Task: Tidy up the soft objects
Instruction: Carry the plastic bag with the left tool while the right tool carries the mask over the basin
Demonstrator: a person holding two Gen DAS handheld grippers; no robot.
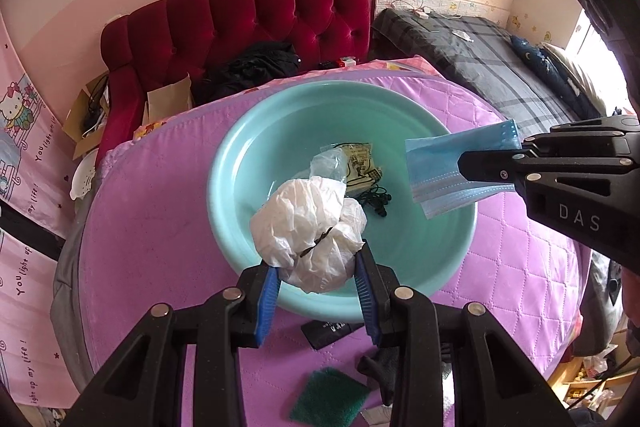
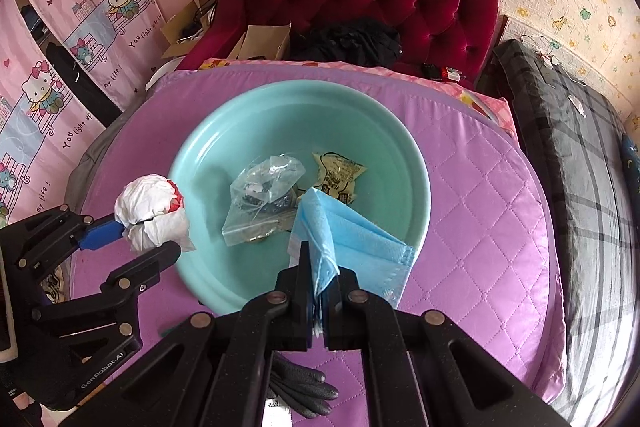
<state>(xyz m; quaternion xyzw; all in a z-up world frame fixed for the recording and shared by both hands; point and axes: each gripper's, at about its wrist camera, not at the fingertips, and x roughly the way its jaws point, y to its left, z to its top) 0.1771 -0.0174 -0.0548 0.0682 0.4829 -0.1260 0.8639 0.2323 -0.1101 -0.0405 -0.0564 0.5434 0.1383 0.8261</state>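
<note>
My left gripper (image 1: 318, 259) is pinching a crumpled white plastic bag (image 1: 310, 227) between its blue pads, holding it over the near rim of the teal basin (image 1: 236, 163). From the right wrist view the same bag (image 2: 150, 215) shows a patch of red print and hangs at the basin's left edge.

My right gripper (image 2: 318, 291) has its jaws pressed together on a blue surgical mask (image 2: 348, 239), which droops over the basin's near right rim. In the left wrist view the mask (image 1: 440, 171) hangs above the right side of the basin.

Inside the basin (image 2: 224, 131) I see a clear zip bag (image 2: 260, 199) with dark contents, a yellowish printed sachet (image 2: 338, 175) just beside it, and a tangle of black cord (image 1: 374, 201).

The basin sits on a purple quilted mat (image 2: 480, 203). At the mat's near edge lie a green scouring pad (image 1: 330, 397), a dark knit glove (image 2: 304, 387) and a small black packet (image 1: 326, 331).
</note>
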